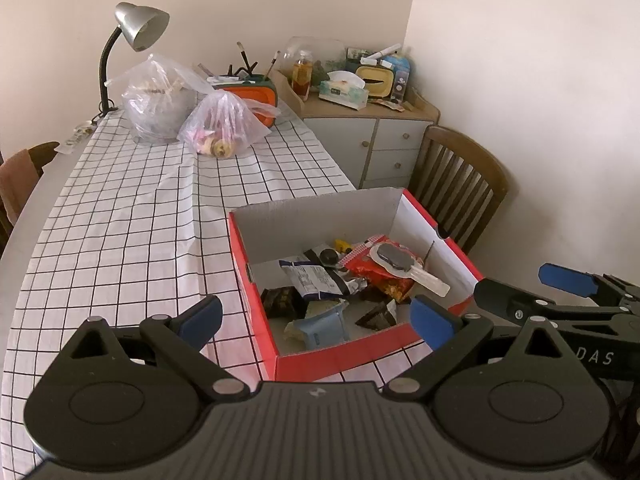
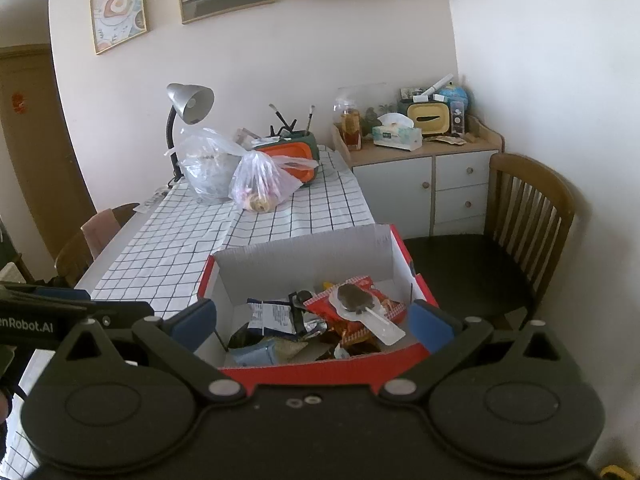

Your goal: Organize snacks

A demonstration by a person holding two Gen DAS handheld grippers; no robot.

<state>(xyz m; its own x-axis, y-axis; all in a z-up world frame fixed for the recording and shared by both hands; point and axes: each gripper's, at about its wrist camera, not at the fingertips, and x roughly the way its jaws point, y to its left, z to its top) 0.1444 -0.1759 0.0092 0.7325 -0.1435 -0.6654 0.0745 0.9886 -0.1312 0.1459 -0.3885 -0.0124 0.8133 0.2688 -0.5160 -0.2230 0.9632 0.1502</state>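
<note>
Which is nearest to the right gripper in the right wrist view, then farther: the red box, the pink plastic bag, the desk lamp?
From the right gripper:
1. Red box, directly under the open fingers.
2. Pink plastic bag, mid-table, slightly left.
3. Desk lamp, at the table's far-left end.

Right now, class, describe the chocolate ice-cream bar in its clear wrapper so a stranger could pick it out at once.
Find the red cardboard box at the near end of the checked tablecloth. Among the snacks inside, look on top of the red packet towards the right. The ice-cream bar is the only dark oval on a stick, sealed in clear plastic, while its neighbours are flat printed packets.
</note>
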